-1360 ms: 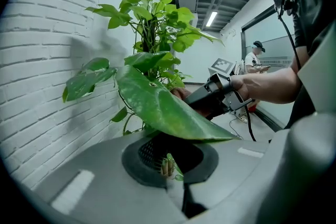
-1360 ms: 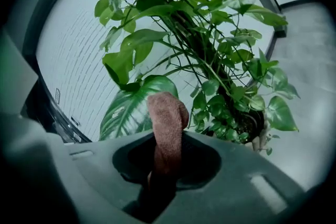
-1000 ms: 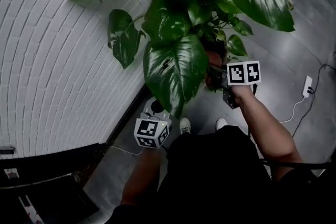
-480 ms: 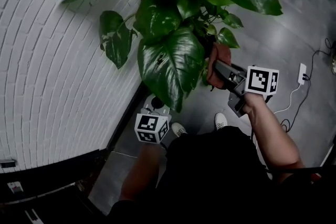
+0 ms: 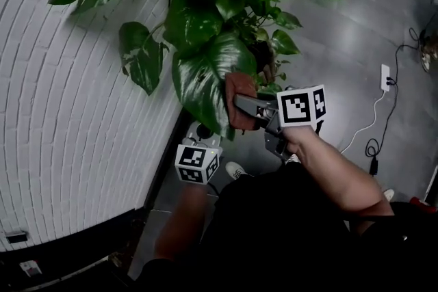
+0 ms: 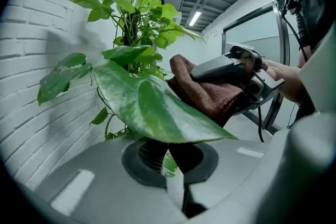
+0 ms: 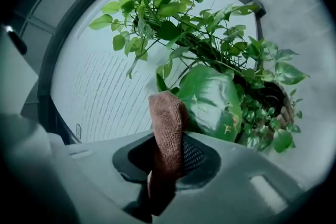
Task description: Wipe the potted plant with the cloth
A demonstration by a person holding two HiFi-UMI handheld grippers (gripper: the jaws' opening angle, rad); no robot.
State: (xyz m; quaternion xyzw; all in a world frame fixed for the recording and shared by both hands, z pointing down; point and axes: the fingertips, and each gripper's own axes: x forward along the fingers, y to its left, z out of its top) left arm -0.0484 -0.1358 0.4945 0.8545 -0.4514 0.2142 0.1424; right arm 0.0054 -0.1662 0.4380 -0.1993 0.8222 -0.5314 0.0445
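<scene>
cloth [image 7: 167, 123]: rough woven fabric | leaves [image 5: 205, 78]: glossy, smooth | wall [image 5: 61, 113]: matt brick

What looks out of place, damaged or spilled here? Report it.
Nothing stands out. The potted plant stands by the brick wall. Its large leaf looks whole, with only a few pale flecks. The right gripper is shut on the brown cloth, held against that leaf. No spill shows.

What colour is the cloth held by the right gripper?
The cloth is reddish brown, clearest in the right gripper view.
</scene>
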